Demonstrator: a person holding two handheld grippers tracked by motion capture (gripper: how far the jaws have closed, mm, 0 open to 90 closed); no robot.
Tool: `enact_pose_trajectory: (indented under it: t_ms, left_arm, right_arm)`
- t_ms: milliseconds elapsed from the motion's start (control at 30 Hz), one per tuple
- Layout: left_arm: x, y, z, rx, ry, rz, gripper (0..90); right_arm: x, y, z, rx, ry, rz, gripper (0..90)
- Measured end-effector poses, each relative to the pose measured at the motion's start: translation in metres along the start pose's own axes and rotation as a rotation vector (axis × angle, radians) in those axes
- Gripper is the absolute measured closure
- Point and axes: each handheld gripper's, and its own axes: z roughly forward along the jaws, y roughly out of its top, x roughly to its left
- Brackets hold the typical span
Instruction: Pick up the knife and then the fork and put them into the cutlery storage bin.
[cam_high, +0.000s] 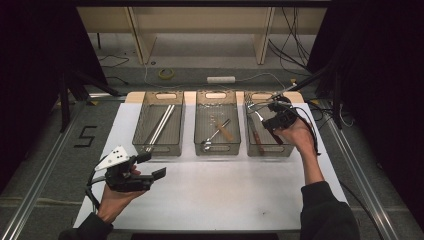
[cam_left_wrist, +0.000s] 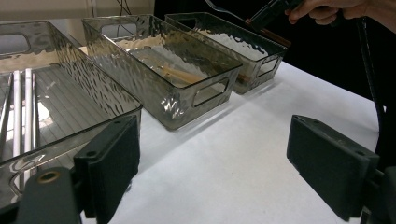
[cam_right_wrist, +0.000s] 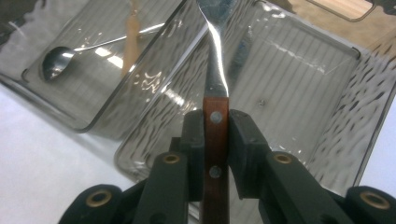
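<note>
The fork (cam_right_wrist: 216, 100), clamped by its wooden handle in the right gripper's (cam_right_wrist: 215, 135) closed fingers above the right-hand bin (cam_right_wrist: 327, 74), may pivot and strike the rim, while the left gripper (cam_high: 150, 175) waits open over the table (cam_high: 225, 195)

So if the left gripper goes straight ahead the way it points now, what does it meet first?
Probably the middle bin: the open left gripper points over bare white table toward its near corner, though depth is uncertain.
</note>
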Motion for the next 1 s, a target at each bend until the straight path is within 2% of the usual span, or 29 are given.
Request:
enact_pose_trajectory:
  t_ms: [567,1000]
  left_arm:
    - [0.000,0.000,0.000,-0.001,-0.002,0.000,16.9]
    - [0.000,0.000,0.000,-0.003,-0.002,0.001,16.9]
  right_arm:
    - [-0.014,0.015,0.011,-0.007,-0.028,0.044,77.6]
    - [-0.017,0.019,0.026,0.001,-0.038,0.075,77.6]
